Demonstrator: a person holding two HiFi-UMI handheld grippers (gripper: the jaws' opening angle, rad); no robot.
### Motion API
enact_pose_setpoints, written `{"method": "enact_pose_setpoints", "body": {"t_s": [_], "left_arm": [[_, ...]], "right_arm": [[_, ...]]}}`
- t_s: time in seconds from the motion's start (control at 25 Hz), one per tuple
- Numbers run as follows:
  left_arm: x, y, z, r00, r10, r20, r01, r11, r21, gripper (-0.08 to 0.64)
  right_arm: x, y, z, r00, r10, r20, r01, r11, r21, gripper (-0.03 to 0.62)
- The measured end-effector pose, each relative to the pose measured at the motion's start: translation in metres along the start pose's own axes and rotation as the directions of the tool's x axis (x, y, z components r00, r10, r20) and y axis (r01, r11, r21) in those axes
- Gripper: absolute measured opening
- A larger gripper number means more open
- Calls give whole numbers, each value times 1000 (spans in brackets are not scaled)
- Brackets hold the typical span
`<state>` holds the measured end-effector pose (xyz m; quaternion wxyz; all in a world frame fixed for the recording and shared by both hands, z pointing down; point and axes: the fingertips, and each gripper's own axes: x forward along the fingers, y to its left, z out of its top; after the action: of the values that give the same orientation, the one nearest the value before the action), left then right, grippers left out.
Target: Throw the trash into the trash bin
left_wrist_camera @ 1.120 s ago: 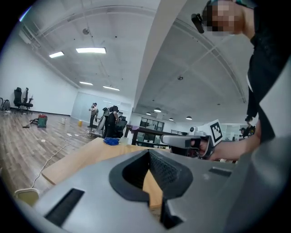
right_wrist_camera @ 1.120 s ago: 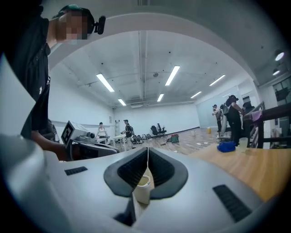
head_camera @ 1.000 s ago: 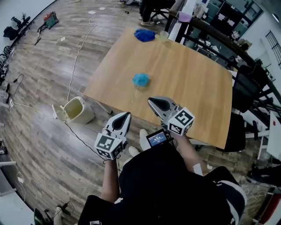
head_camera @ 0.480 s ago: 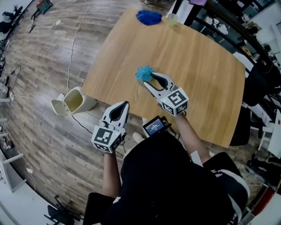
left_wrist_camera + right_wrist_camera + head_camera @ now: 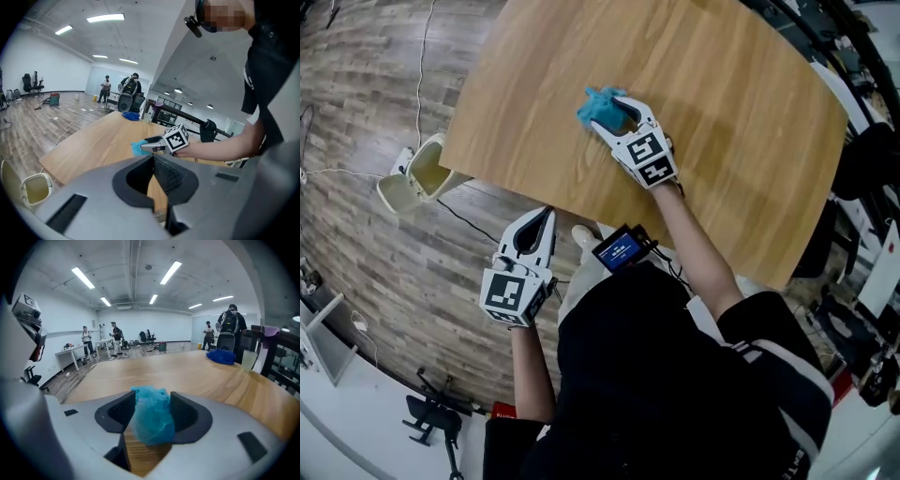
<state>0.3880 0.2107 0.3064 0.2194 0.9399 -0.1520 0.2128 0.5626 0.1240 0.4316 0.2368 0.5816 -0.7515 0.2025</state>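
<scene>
Lowered off the table (image 5: 722,112)'s near-left edge, where the cream, rounded plastic trash bin (image 5: 414,175) stands open on the plank floor (image 5: 375,281), the left gripper (image 5: 546,216) hangs with jaws together and empty. The right gripper (image 5: 609,114) has swung in over that edge, its jaws just spread wide. Between them, on smooth wood well inside the edge, sits the trash (image 5: 594,103) — a soft, crumpled blue wad, seemingly not yet pinched — so pick-up comes next.

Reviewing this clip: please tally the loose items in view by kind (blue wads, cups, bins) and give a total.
Blue wads: 2, one near, one at the far end
Cups: 1
Trash bins: 1
Total: 4
</scene>
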Motion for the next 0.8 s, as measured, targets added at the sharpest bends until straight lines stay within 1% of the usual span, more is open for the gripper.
{"method": "enact_pose_setpoints", "body": {"t_s": [0.04,0.08,0.12,0.2,0.32,0.48,0.6,0.68,0.8], "left_arm": [[1,3,-1,1000,-2,1,2,1000,-5,5],[2,4,-1,1000,-5,1,5,1000,-4,5],[2,5,0,1000,-8,0,8,1000,-1,5],[2,5,3,1000,-14,1,14,1000,2,5],[3,5,1,1000,-22,13,22,1000,2,5],[-1,5,-1,999,-29,29,28,999,25,5],[-7,0,1,998,-34,50,31,999,44,5],[-10,-2,9,997,-36,73,31,997,67,5],[-22,-6,28,992,-43,120,32,995,94,6]], "right_arm": [[5,0,-5,1000,-1,-17,1,1000,-6,200],[8,0,-8,1000,-4,-29,4,1000,-4,107],[11,0,-11,999,-5,-35,5,1000,4,49],[13,1,-16,999,5,-48,-4,1000,27,18],[11,2,-15,999,10,-31,-9,999,43,11],[-5,8,10,999,4,47,-6,999,39,9],[-23,13,18,996,1,85,-5,999,46,9],[-39,15,39,991,-6,134,1,999,42,9],[-71,27,89,971,-5,238,-1,1000,22,9]]}}
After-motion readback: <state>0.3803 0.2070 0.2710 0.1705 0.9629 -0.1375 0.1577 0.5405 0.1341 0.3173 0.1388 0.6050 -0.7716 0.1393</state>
